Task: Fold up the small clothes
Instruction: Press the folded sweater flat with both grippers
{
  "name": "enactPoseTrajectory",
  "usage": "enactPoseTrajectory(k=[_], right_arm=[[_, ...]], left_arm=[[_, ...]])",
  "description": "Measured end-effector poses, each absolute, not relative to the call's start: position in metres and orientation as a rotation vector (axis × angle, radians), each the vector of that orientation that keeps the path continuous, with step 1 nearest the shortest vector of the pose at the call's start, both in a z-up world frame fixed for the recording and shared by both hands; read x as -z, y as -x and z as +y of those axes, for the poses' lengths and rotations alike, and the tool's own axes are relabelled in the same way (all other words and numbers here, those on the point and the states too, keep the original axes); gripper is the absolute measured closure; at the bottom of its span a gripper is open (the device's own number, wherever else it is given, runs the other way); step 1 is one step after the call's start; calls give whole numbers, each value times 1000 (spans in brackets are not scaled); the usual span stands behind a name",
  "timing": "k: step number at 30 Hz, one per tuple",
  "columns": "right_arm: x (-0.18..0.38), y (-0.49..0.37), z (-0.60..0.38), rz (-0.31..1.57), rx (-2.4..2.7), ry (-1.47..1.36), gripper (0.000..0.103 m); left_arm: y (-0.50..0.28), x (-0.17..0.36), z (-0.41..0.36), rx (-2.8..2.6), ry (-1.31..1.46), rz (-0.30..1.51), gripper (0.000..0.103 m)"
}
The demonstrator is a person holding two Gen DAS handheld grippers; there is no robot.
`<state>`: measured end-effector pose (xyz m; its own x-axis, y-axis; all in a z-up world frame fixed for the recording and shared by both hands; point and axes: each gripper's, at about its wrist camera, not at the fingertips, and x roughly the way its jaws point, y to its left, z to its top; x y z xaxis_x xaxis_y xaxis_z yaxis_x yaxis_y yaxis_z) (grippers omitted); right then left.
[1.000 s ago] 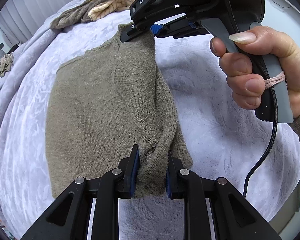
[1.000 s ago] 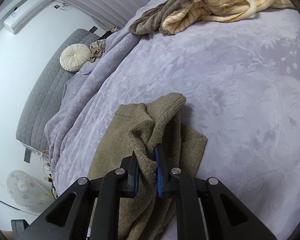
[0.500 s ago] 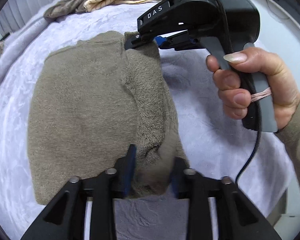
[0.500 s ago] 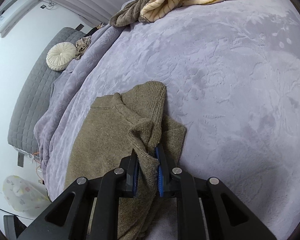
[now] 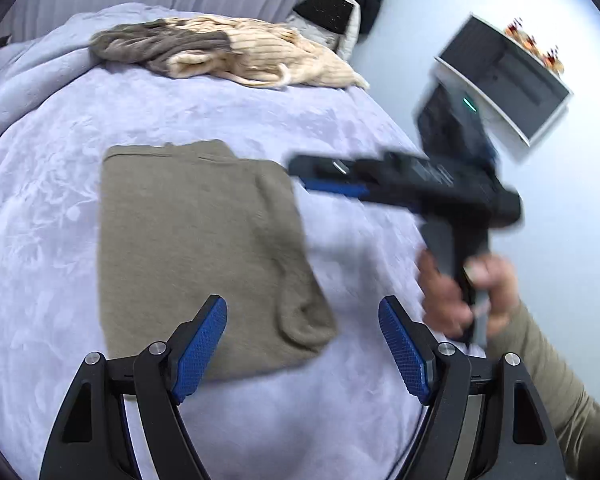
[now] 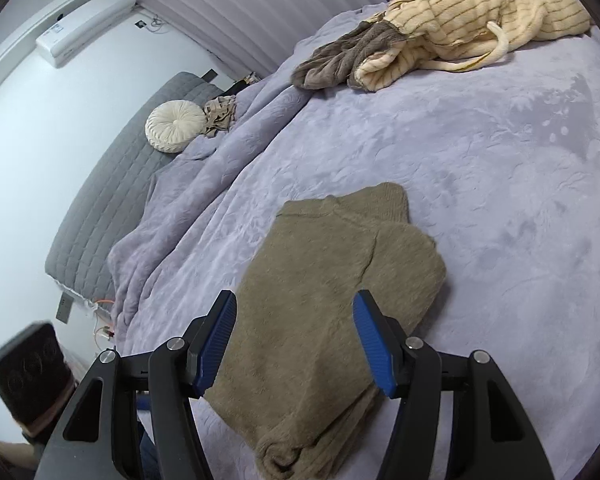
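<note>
An olive-brown knit sweater (image 5: 196,248) lies flat on the lilac bedspread (image 5: 52,208), with one sleeve folded over its body. My left gripper (image 5: 302,312) hovers above the sweater's near corner, its jaws opening and nothing between the blue pads. In the right wrist view the same sweater (image 6: 320,292) lies under my right gripper (image 6: 294,312), whose jaws are opening too, clear of the cloth. The right gripper (image 5: 332,178) also shows, blurred, in the left wrist view, just off the sweater's far right edge, held by a hand (image 5: 460,296).
A heap of cream striped and grey-brown clothes (image 5: 236,52) lies at the far end of the bed (image 6: 440,28). A round cream cushion (image 6: 176,126) sits on a grey quilted pad at the left. A white shelf unit (image 5: 504,80) hangs on the right wall.
Both grippers let go of the sleeve they were holding and opened wide. The sleeve now lies folded on the sweater's body. Both hands pulled back and up from the sweater.
</note>
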<state>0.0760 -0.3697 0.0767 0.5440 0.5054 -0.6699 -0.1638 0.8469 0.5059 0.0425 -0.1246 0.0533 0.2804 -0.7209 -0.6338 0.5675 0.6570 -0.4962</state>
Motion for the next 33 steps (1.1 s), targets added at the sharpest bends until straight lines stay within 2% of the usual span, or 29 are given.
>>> enactPoseTrajectory(k=[7, 8, 9, 11, 12, 17, 19, 20, 21, 26, 33], right_arm=[[-28, -57, -354, 985, -469, -555, 41], [-18, -56, -353, 1000, -449, -563, 44], [-9, -54, -355, 1010, -424, -570, 54], [2, -51, -363, 1009, -400, -609, 66], [5, -50, -366, 1004, -393, -627, 67], [-14, -47, -354, 1003, -353, -535, 63], [-29, -48, -349, 977, -343, -475, 50], [-36, -51, -347, 963, -335, -457, 40], [-41, -56, -346, 951, -320, -441, 37], [-44, -98, -349, 975, -260, -419, 37], [-11, -152, -359, 1077, -186, -412, 38]], left_arm=[[-104, 12, -107, 779, 307, 1059, 24], [-105, 23, -99, 779, 337, 1075, 24], [-105, 29, -94, 791, 367, 1076, 25], [-100, 31, -87, 810, 389, 1053, 25], [-96, 27, -89, 807, 363, 1041, 25], [-88, 5, -94, 796, 295, 1020, 24], [-96, -9, -97, 800, 314, 997, 24], [-104, -16, -101, 798, 320, 996, 24], [-113, -19, -108, 794, 318, 1001, 24], [-156, -13, -147, 732, 239, 1064, 24], [-193, 13, -169, 694, 212, 1125, 24]])
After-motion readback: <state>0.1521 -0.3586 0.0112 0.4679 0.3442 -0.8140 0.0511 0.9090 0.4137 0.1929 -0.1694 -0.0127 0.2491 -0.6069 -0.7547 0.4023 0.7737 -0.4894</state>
